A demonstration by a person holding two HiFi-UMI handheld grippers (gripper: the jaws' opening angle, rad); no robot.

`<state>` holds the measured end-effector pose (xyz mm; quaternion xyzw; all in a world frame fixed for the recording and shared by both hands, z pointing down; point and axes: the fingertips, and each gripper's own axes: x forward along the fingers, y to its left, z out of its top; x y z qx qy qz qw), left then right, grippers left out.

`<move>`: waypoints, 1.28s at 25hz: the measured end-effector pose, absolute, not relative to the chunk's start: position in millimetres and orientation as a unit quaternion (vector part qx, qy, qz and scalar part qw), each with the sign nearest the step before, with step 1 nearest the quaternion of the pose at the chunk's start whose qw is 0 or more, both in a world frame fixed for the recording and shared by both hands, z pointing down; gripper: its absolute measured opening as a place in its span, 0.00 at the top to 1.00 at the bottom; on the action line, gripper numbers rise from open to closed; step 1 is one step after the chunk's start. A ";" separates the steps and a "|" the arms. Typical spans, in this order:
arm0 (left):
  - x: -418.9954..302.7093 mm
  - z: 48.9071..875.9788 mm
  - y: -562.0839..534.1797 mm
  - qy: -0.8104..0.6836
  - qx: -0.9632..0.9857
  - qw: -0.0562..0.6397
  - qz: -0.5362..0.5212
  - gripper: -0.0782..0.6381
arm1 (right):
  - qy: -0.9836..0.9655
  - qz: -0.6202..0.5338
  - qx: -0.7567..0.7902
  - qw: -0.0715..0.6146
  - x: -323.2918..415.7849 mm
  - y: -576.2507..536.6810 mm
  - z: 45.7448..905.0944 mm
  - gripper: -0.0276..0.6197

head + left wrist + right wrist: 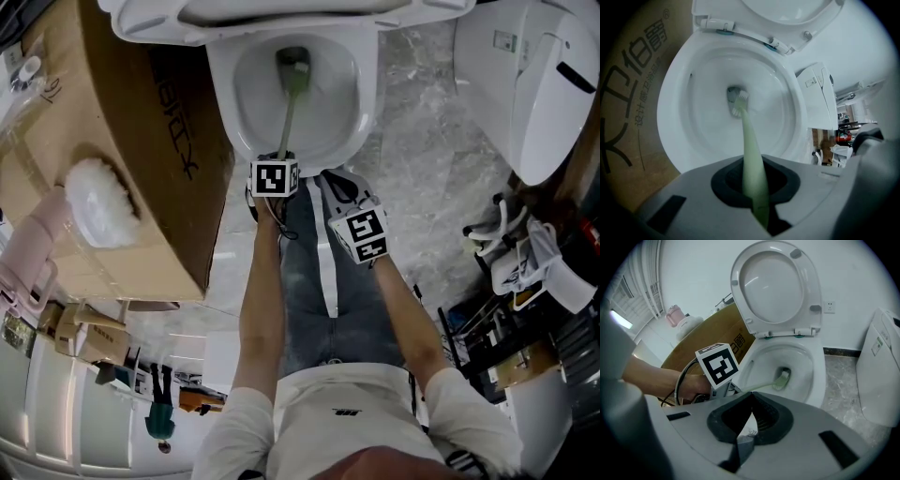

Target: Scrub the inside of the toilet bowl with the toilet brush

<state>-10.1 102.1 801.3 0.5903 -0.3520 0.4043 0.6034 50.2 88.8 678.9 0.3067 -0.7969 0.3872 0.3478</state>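
The white toilet bowl (366,94) stands open ahead, its seat and lid (773,282) raised. A pale green toilet brush (293,70) reaches down into it, the head resting at the drain at the bottom of the bowl (693,140). My left gripper (281,157) is shut on the brush handle (751,154) just above the front rim. In the right gripper view the brush head (782,377) lies in the bowl's hollow. My right gripper (330,181) hovers beside the left one, near the front rim, jaws together and holding nothing (749,427).
A large cardboard box (122,141) stands tight against the toilet's left side, with a white fluffy object (98,202) on top. A second white toilet unit (525,84) is at the right. Loose clutter (525,272) lies on the marble floor (441,187).
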 end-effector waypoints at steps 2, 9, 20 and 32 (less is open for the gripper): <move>-12.2 799.1 109.0 -0.348 0.591 0.603 0.408 0.85 | -0.797 0.386 0.307 0.348 49.6 88.7 678.3 0.96; -16.8 782.3 139.9 -0.341 0.589 0.608 0.408 0.85 | -0.798 0.382 0.311 0.347 46.3 90.9 677.5 0.96; -10.5 800.4 121.9 -0.344 0.584 0.615 0.403 0.85 | -0.795 0.386 0.313 0.347 46.8 92.9 682.1 0.96; -14.3 802.6 115.6 -0.341 0.584 0.612 0.410 0.85 | -0.796 0.383 0.314 0.348 44.7 91.9 680.2 0.96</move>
